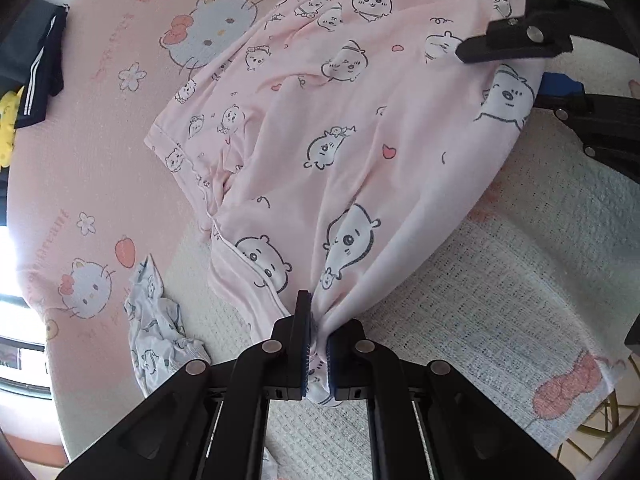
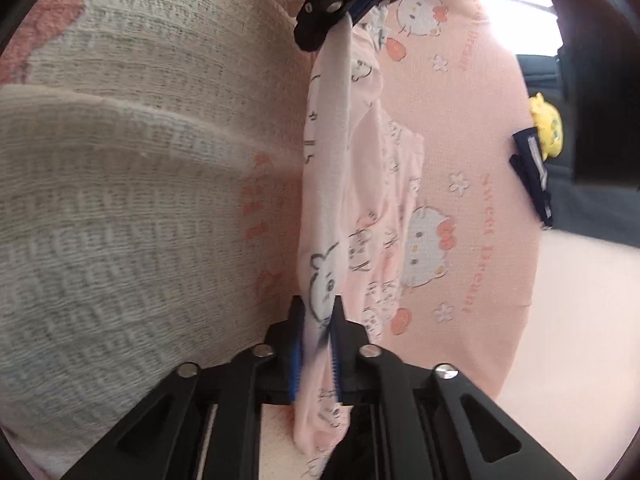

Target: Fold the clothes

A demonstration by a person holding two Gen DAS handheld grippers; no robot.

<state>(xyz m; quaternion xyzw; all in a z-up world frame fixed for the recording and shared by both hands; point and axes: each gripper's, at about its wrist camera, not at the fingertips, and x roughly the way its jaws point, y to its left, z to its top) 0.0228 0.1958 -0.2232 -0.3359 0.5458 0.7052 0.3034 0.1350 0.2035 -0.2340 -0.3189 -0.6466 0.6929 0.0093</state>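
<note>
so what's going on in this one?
Mid-fold on a pink cartoon-print garment. The left claw is shut on one bunched edge, and the right claw is shut on another part of the same garment, which hangs stretched between them over the bed cover. A small white printed piece lies crumpled nearby, and dark clothing sits at the bed's far edge.

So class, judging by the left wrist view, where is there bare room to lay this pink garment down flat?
The white textured blanket right of the pink garment lies bare. The pink cartoon sheet has room between the dark striped clothing and the small white garment. Those edges are crowded.
</note>
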